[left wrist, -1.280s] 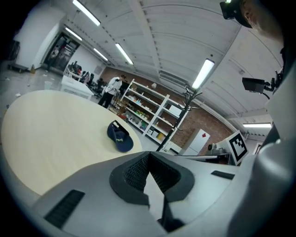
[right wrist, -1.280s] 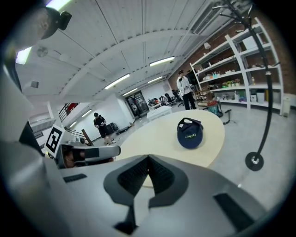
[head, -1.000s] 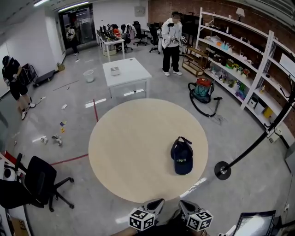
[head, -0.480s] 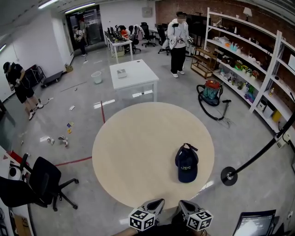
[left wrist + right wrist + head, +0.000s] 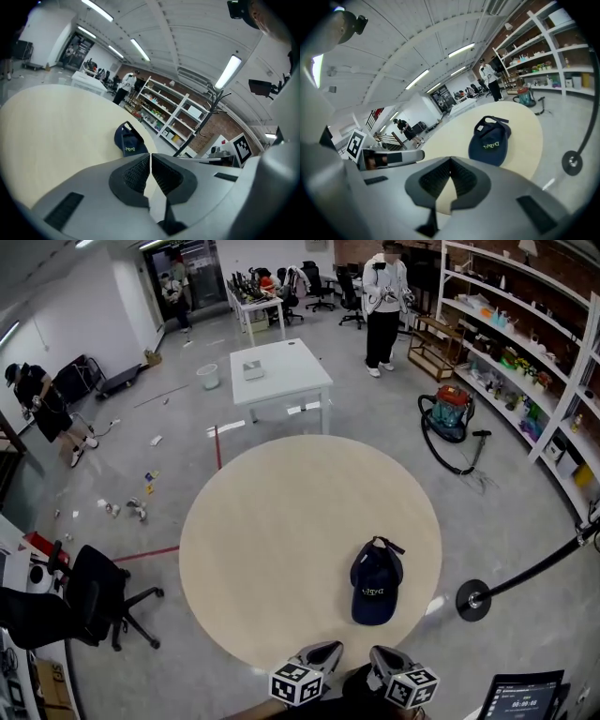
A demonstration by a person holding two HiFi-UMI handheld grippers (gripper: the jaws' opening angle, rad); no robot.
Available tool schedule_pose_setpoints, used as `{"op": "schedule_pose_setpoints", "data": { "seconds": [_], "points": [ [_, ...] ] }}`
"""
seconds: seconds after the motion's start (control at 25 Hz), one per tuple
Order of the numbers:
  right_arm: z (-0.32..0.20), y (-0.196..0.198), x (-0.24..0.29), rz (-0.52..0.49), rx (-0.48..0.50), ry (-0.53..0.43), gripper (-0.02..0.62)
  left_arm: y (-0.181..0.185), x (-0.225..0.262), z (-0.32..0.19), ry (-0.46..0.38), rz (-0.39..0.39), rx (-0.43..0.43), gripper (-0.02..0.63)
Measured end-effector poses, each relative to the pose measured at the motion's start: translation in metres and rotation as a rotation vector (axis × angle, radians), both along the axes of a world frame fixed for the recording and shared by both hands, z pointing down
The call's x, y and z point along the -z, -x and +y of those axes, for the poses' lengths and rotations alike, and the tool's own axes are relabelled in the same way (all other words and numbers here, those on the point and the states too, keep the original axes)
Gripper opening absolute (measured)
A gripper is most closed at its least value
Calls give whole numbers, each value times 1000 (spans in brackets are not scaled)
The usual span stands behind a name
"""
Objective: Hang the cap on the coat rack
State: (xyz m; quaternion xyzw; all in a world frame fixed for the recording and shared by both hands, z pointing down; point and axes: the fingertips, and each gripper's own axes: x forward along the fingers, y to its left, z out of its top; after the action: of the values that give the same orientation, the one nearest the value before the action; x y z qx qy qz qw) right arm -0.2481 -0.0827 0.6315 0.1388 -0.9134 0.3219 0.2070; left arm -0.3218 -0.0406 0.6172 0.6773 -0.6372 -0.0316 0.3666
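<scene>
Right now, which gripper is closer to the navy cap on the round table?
Right. The right gripper is at the near edge of the table, with the cap straight ahead. The left gripper is beside it, with the cap ahead and to its right.

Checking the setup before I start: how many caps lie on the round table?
1. The navy cap lies on the round table, toward its near right edge. Nothing there could hide another.

- Round, pale wooden desk (image 5: 272, 540), standing on a grey floor (image 5: 141, 465).
- Dark blue cap (image 5: 375, 582), lying flat on the desk near its right edge.
</scene>
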Motion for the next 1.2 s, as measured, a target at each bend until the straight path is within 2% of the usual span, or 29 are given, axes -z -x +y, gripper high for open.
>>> {"op": "schedule_pose_setpoints", "data": {
  "seconds": [0.16,0.44,0.64,0.68,0.96,1.2],
  "points": [
    [-37,4,-4,2,26,30,2,4,0,-35,36,-1,68,3],
    [-92,18,-16,-14,102,91,2,27,1,-68,107,-62,241,3],
    [-150,27,-47,31,87,114,3,50,-17,-100,142,-59,351,8],
    [-156,26,-53,44,78,122,3,52,-19,-101,150,-61,361,40],
    [-161,15,-71,94,73,138,37,54,-42,-99,212,-99,346,92],
    [-170,15,-76,146,36,121,89,54,-63,-103,273,-89,306,155]
  ]
}}
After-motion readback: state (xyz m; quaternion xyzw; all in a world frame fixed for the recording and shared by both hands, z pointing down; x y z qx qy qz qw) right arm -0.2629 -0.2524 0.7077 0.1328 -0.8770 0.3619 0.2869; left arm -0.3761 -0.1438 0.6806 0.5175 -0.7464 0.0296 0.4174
